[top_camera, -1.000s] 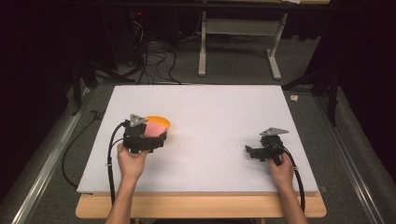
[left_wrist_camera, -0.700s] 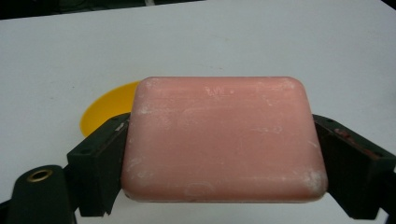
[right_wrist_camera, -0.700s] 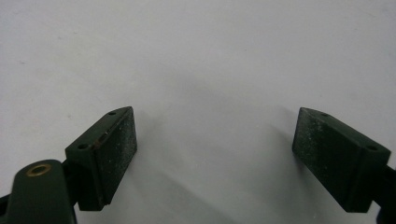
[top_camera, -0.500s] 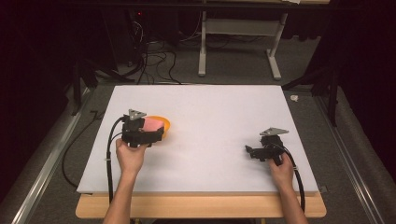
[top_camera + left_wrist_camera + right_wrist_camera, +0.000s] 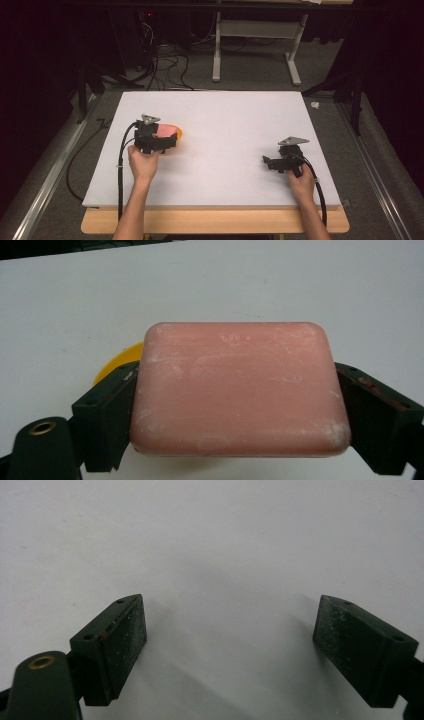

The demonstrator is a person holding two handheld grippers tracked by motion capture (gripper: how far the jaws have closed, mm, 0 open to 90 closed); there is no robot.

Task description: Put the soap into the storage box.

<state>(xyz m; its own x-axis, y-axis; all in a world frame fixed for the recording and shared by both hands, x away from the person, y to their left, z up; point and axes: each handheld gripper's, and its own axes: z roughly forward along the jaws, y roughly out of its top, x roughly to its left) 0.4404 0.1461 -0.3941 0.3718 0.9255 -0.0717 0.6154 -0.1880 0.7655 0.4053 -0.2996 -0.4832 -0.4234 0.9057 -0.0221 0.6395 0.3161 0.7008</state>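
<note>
A pink bar of soap (image 5: 235,390) sits squarely between my left gripper's (image 5: 235,412) two black jaws, which are shut on its short sides. Under it a yellow dish (image 5: 116,364) peeks out at the left. In the high view the left gripper (image 5: 166,140) holds the soap (image 5: 167,129) over the dish (image 5: 179,133) at the left of the white board (image 5: 225,115). My right gripper (image 5: 269,162) rests low at the board's right side. Its jaws stand wide apart around bare white surface, so the right gripper (image 5: 230,645) is open and holds nothing.
The white board lies on a wooden table whose front edge (image 5: 215,222) shows below it. Beyond the far edge are cables (image 5: 165,65) on the floor and a white desk frame (image 5: 255,55). Metal rails (image 5: 45,185) run along both sides.
My left gripper has shifted slightly away from the person with the soap, and more pink now shows over the dish. The right gripper has stayed still.
</note>
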